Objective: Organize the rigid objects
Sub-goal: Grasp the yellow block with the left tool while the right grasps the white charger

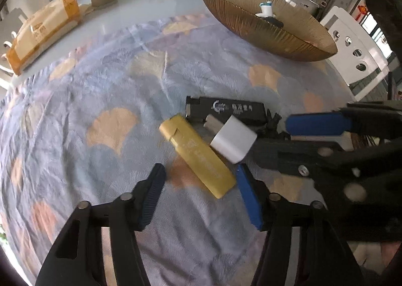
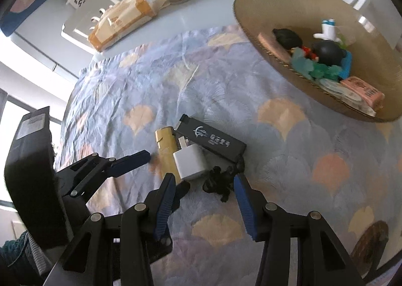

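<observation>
Hovering with both hand-held grippers spread, we see bare cloth (image 2: 226,99) leftward; left hand-held gripper (image 1: 201,175) flanks the yellow lighter (image 1: 198,154), white charger (image 2: 189,162) and black lighter (image 2: 213,140) mid-tabletop; right hand-held gripper (image 2: 204,185) straddles the dark figurine (image 2: 221,180); bowl (image 2: 251,22) far-right.

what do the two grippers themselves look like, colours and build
Both match: the left gripper and right gripper have black plastic linkage arms with round silver pivot pins, ending in two narrow fingers faced with ribbed blue pads. No cables or markings are visible.
</observation>
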Action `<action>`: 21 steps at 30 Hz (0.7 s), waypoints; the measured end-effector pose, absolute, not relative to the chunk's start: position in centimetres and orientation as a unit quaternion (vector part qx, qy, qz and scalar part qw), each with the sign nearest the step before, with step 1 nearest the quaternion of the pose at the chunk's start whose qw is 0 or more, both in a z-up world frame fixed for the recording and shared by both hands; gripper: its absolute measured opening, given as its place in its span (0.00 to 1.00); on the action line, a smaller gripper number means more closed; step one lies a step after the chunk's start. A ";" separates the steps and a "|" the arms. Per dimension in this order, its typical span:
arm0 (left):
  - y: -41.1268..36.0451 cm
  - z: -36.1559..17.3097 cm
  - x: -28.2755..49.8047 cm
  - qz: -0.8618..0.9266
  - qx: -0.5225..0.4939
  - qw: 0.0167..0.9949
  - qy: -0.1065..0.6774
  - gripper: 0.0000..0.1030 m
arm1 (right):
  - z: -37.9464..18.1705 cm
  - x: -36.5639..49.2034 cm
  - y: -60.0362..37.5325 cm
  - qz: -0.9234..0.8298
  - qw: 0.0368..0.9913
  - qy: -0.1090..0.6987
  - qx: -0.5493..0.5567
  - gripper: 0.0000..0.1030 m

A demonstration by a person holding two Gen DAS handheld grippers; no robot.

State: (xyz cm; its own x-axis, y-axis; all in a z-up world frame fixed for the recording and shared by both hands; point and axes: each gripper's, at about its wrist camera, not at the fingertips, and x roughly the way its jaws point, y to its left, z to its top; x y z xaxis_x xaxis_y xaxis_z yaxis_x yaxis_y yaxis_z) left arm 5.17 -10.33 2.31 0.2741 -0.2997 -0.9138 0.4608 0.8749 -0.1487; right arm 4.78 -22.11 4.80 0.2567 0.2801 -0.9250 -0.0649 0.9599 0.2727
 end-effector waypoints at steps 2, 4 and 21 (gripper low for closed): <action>-8.8 2.4 5.0 -0.237 0.069 0.793 0.557 0.48 | 4.7 4.8 -21.9 0.117 0.786 0.600 0.086 0.47; -7.2 2.2 5.3 -0.226 0.061 0.794 0.561 0.48 | 4.4 4.9 -21.5 0.123 0.785 0.601 0.081 0.47; -7.2 2.0 7.0 -0.223 0.086 0.796 0.556 0.47 | 4.0 6.0 -17.9 0.142 0.787 0.600 -0.022 0.30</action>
State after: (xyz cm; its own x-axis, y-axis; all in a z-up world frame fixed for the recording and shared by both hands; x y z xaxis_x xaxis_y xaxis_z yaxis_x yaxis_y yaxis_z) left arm 6.99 -7.24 2.02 0.2808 -0.2593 -0.9241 0.4517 0.8852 -0.1112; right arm 6.01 -17.88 3.97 0.2395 0.1965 -0.9508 -0.2499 0.9588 0.1352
